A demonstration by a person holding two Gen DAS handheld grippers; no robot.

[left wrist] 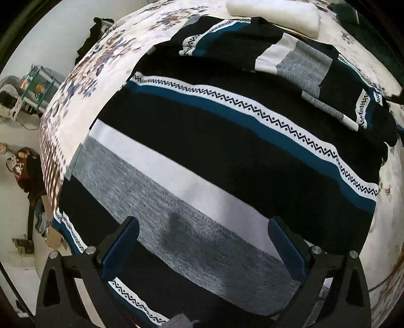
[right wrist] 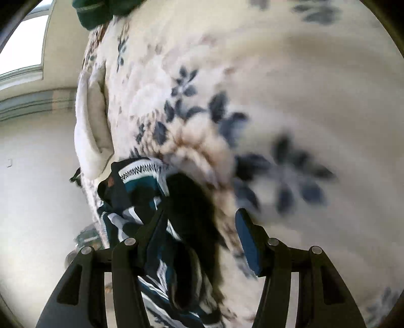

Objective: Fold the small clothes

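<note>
A striped sweater (left wrist: 227,141), black with teal, white, grey and zigzag bands, lies spread flat on the floral bedspread (left wrist: 83,83). One sleeve (left wrist: 300,63) is folded across its far part. My left gripper (left wrist: 203,219) hovers open over the grey band near the hem, pointing steeply down, nothing between its fingers. In the blurred right wrist view, a bunched part of the sweater (right wrist: 156,201) drapes by the left finger of my right gripper (right wrist: 202,209). Its jaws stand apart; the right pad (right wrist: 248,242) is clear of the cloth.
A white folded cloth (left wrist: 275,15) lies at the bed's far edge, and a dark green item (right wrist: 96,12) near it. A white pillow (right wrist: 88,131) leans at the bed's side. Off the bed's left edge are a shelf (left wrist: 38,83), a red bag (left wrist: 24,166) and floor clutter.
</note>
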